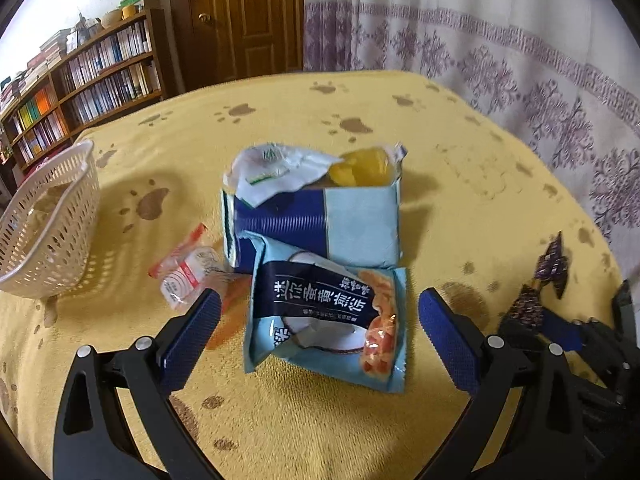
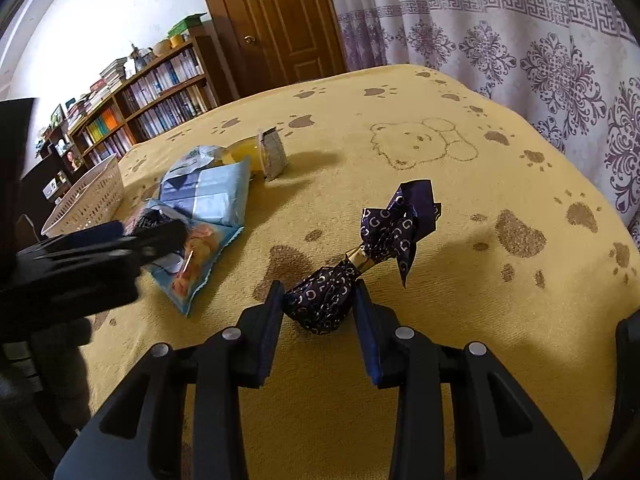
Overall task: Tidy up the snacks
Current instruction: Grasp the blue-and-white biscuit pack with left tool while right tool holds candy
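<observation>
Two views show a desk [image 1: 500, 168] under a yellow cloth printed with brown paw marks.

Left wrist view: the left tongs [image 1: 320, 334] stand wide open, low over the cloth. Between their blue pads lies a light-blue snack pack [image 1: 328, 316] with dark lettering, not touched by either pad. It overlaps a larger blue pack [image 1: 320, 224] behind it. On that one rests a crumpled white wrapper [image 1: 272, 172], with a yellow jelly cup [image 1: 364, 168] just beside it. A small clear red-edged packet [image 1: 188, 272] lies left of the packs. A white basket [image 1: 48, 224] sits at the far left, well apart; its inside is hard to make out. A bookshelf [image 1: 80, 84] stands behind.

Right wrist view: the right tongs [image 2: 318, 312] are narrow, pads pressed on a purple foil-wrapped sweet [image 2: 324, 300] with a gold collar and flared top, seemingly resting on the cloth. The packs lie to the left, with the basket [image 2: 88, 200] beyond.
</observation>
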`<state>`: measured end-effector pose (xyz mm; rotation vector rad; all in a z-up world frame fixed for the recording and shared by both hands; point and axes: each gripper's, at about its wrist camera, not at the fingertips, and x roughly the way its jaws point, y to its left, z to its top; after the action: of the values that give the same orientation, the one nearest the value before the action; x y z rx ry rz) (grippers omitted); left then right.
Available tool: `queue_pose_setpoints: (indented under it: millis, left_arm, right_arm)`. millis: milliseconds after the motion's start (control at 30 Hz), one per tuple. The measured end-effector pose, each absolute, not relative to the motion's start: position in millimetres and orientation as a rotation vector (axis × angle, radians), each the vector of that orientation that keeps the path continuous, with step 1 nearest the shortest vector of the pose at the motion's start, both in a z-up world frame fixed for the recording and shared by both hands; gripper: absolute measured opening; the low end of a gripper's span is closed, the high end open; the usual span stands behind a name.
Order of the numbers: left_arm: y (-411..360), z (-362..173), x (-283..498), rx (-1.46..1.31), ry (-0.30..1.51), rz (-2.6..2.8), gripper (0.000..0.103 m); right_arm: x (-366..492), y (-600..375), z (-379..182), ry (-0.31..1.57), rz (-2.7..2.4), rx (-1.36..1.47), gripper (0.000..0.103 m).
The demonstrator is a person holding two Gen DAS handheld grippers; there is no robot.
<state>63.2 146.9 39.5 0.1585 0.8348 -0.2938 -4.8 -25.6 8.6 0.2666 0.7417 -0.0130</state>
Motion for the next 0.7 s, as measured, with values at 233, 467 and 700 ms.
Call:
queue_pose_setpoints:
  millis: [233,467,700]
  left_arm:
    - [136.8,25.3,71.4,0.202,0.873,-0.276,0.100]
    - [128.3,14.1,75.0,0.231,0.894,-0.288,0.100]
    - [131.7,16.4,74.0,0.216,0.888,-0.325,0.089]
  right_arm:
    - [-5.1,-30.0,7.0,0.739,0.018,0.306,0.035]
    - [-4.8,-28.9,6.9,0.738,0.038,0.310,0.035]
    - [-4.4,-27.8,6.7,0.738,0.048,0.309,0.035]
